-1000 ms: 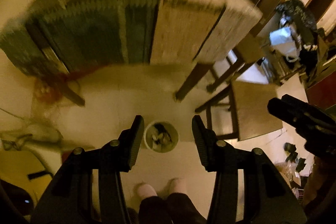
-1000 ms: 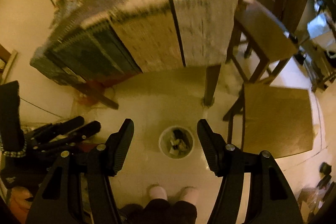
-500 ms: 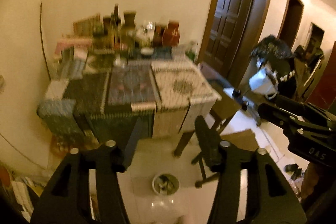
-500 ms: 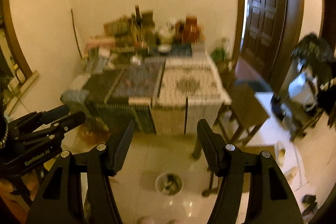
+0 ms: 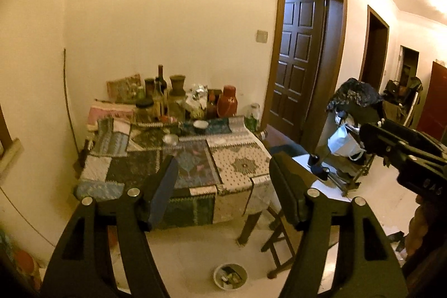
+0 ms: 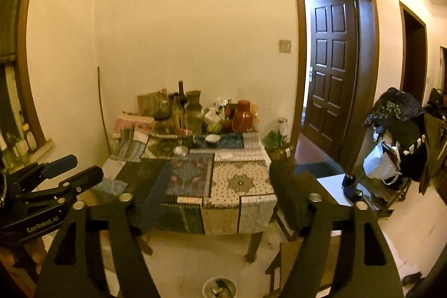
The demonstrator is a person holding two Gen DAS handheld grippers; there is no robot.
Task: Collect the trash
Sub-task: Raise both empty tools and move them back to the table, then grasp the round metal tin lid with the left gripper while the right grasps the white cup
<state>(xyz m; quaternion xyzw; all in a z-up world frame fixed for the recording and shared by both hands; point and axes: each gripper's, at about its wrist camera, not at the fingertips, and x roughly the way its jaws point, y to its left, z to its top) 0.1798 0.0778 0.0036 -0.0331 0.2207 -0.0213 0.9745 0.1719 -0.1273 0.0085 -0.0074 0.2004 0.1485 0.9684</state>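
Observation:
A small round white bin (image 5: 230, 276) with scraps in it stands on the pale floor in front of the table; it also shows in the right wrist view (image 6: 219, 287). A crumpled silvery piece (image 5: 170, 139) lies on the patchwork tablecloth (image 5: 237, 166), also in the right wrist view (image 6: 180, 150). My left gripper (image 5: 222, 175) is open and empty, held high, facing the table. My right gripper (image 6: 218, 180) is open and empty too, beside it; it shows at the right of the left wrist view (image 5: 402, 150).
Bottles, jars and a red thermos (image 5: 227, 102) crowd the table's back by the wall. A wooden chair (image 5: 282, 236) stands at the table's right. A dark door (image 5: 297, 57) is ajar beyond. A rack with bags and clothes (image 5: 352, 130) stands at right.
Both grippers have tilted up from looking straight down at the bin and floor to looking across at the table and wall. The bin now sits at the frames' bottom edge.

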